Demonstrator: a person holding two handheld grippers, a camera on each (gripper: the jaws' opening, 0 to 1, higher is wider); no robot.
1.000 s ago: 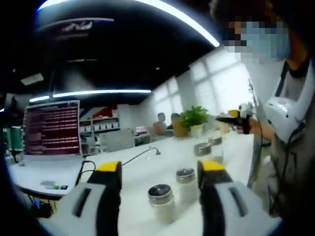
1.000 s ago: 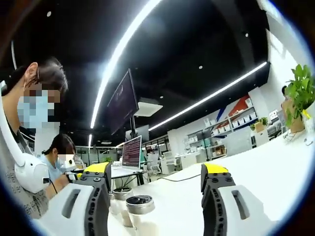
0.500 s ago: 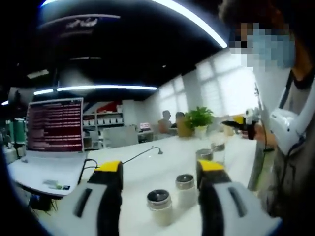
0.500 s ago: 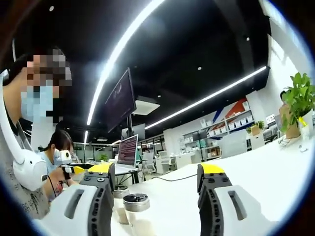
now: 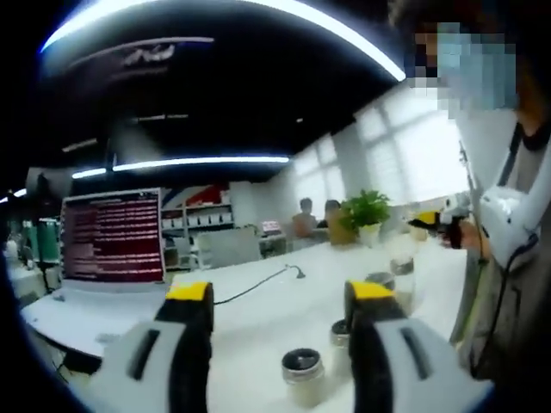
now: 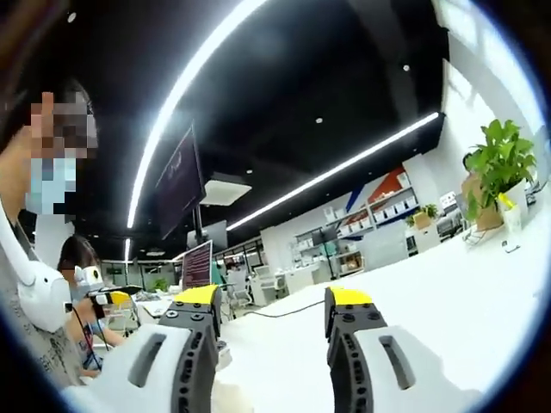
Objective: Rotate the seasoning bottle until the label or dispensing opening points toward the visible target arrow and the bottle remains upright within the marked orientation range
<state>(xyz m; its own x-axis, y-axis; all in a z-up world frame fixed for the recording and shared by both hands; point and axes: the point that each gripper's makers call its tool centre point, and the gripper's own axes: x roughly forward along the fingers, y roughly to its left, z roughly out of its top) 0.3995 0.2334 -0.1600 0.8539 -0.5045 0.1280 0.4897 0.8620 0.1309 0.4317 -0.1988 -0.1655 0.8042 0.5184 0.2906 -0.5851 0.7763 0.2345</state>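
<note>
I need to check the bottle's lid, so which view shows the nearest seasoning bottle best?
The left gripper view: the bottle stands upright between the open left tool jaws, lid visible. The right gripper view gives no clear sight of it.

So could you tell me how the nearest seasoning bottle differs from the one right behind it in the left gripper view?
The nearest bottle stands clear between the left gripper jaws, its whole round metal cap showing; the bottle behind is partly hidden by the right-hand jaw. The nearest looks larger and sits lower in the view; the other looks smaller and higher. Both stand upright on the white table, ungripped, with pale bodies and metal caps.
</note>
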